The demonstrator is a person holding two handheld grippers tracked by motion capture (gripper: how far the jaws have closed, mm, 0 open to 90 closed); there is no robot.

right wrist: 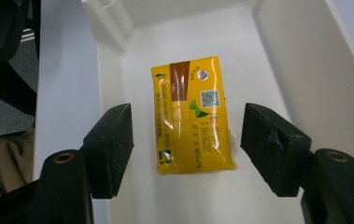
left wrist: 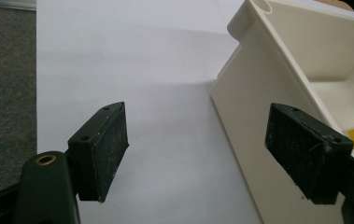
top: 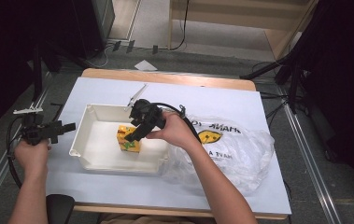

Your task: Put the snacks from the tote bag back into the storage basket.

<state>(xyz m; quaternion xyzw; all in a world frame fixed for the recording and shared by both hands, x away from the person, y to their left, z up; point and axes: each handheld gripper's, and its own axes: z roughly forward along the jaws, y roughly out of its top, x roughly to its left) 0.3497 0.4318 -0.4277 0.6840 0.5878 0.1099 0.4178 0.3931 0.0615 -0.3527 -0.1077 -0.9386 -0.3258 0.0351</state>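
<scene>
**Yellow carton lies loose in the white tub, both claws open**

The desk (top: 95,88) is a flat rectangle with a smooth, matte pale-blue sheet over it and a strip of bare wood along its far edge. The landmark is the white tub (top: 83,135), a rigid plastic tray with tall, slightly flaring walls, rounded corners and a rolled rim; it sits a little to the left of the desk's middle.

Against the tub's right wall lies a crumpled clear plastic bag (top: 240,154), thin and glossy, printed with dark letters and a yellow mark, spread out toward the desk's right edge.

Inside the tub, on its floor near the right half, lies the yellow carton (right wrist: 193,116), a small brick-shaped drink pack with a shiny printed skin, a brown stripe, a round foil seal and a square code on its top face. In the right gripper view it lies flat, apart from both walls.

The right claw (right wrist: 186,144) hangs above the tub's inside, over the carton. Its two black, blocky pads stand about half apart, one to each side of the carton, and do not touch it.

The left claw (left wrist: 202,154) sits just outside the tub's left wall, over the blue sheet. Its rough black pads are spread wide, with nothing between them.
</scene>
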